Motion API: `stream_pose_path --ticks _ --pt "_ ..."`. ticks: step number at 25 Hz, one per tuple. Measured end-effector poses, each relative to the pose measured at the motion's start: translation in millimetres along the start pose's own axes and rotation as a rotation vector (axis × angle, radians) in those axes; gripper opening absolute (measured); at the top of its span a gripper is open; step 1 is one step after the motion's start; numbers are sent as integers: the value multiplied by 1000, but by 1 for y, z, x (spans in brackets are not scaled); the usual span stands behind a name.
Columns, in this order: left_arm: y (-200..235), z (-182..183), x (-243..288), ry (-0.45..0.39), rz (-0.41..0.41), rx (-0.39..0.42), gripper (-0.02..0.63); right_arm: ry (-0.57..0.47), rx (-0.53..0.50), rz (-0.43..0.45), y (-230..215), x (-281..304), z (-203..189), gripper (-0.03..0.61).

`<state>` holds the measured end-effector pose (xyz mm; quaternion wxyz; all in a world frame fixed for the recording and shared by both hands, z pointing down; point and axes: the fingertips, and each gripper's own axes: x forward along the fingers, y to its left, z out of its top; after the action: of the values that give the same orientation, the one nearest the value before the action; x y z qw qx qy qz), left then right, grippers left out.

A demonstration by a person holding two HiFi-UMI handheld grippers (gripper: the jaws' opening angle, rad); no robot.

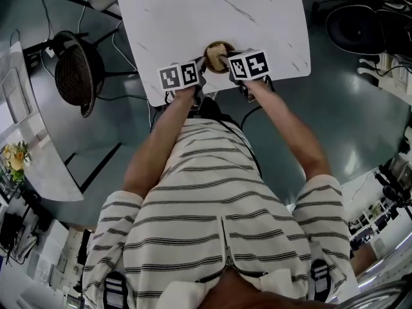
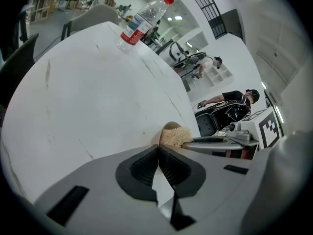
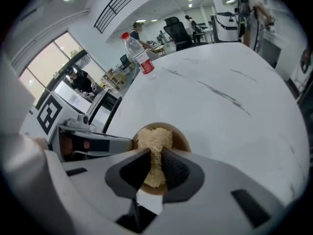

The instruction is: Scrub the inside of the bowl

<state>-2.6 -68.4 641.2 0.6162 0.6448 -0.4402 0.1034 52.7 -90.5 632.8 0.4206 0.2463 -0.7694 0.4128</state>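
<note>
White marble table (image 1: 257,18) w/ 1 brown bowl (image 3: 182,137), 1 scrubber (image 3: 154,141) & 1 red-capped bottle (image 2: 142,21) (label unreadable). Right gripper (image 3: 155,163) jaws clamp scrubber inside bowl; left gripper (image 2: 159,151) jaws together, beside the bowl.

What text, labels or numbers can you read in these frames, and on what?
Bottle label: red and white, print too blurred to read.
Left marker cube and right marker cube: black-and-white square codes only, no letters or digits.
No other text is visible.
</note>
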Motion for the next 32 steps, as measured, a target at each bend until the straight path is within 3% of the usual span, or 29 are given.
stream_pose_path --ticks 7,20,25,32 --pt "1 1 -2 -7 7 0 8 -69 351 107 -6 0 -4 77" --pt "1 4 -5 -19 34 5 6 -165 50 -2 0 -29 4 77" --pt "2 4 -5 -18 33 -3 6 -200 35 -44 -3 -34 8 77" --pt "0 4 -5 -2 35 10 6 -214 55 -28 0 -25 13 77"
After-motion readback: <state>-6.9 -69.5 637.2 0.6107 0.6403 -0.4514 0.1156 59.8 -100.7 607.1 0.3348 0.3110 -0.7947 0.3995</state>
